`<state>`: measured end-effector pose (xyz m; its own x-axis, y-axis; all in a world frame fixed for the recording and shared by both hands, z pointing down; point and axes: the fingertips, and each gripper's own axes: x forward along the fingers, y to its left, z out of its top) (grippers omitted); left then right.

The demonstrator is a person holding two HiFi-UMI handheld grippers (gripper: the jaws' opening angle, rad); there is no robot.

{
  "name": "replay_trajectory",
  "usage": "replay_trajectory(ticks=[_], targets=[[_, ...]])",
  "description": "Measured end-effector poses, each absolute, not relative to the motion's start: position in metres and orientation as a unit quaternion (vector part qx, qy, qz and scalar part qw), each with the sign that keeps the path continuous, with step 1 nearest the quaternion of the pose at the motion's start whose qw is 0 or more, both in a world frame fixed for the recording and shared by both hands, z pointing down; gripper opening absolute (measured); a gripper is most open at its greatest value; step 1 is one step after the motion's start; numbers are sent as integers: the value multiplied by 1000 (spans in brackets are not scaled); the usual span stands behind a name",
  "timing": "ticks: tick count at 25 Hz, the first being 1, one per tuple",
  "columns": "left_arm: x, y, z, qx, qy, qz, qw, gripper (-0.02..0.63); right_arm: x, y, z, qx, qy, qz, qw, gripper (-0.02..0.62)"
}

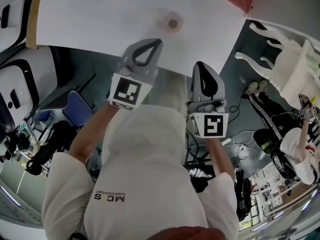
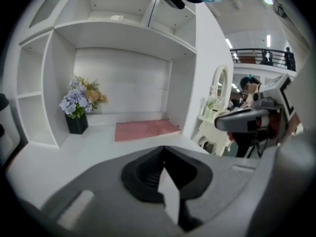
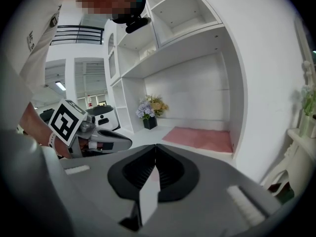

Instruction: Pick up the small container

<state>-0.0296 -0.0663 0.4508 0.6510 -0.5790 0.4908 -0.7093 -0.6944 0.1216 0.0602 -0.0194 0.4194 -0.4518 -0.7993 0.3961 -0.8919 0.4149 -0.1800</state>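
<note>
In the head view the small container (image 1: pixel 173 22) is a little round tan thing on the white tabletop (image 1: pixel 100 19), just beyond both grippers. My left gripper (image 1: pixel 158 42) hangs at the table's near edge, below and left of the container, its jaws shut with nothing in them. My right gripper (image 1: pixel 199 65) is lower and to the right, off the table's edge, also shut and empty. In the left gripper view the left gripper (image 2: pixel 163 150) shows its tips meeting; in the right gripper view the right gripper (image 3: pixel 155 147) does the same. Neither gripper view shows the container.
A white shelf unit stands behind the table, with a flower pot (image 2: pixel 77 106) and a pink mat (image 2: pixel 144 130) in its lower bay. A white chair (image 1: pixel 292 66) and another person (image 1: pixel 297 146) are at the right, a blue chair (image 1: pixel 77 109) at the left.
</note>
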Motion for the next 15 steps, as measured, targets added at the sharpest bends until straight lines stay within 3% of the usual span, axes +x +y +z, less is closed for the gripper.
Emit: replay_trajectory(ticks=[2,4,15], targets=[[-32,-67,461,892,-364,221,155,2,56,-24,422,506,-834,186,118,-3],[-29,-71,471,891,-366,223,153,61,56,-30,426,505,-836,184,112,-3],[0,-93,528,898,-356,227,127,201,54,-44,459,491,-843,193,110,-3]])
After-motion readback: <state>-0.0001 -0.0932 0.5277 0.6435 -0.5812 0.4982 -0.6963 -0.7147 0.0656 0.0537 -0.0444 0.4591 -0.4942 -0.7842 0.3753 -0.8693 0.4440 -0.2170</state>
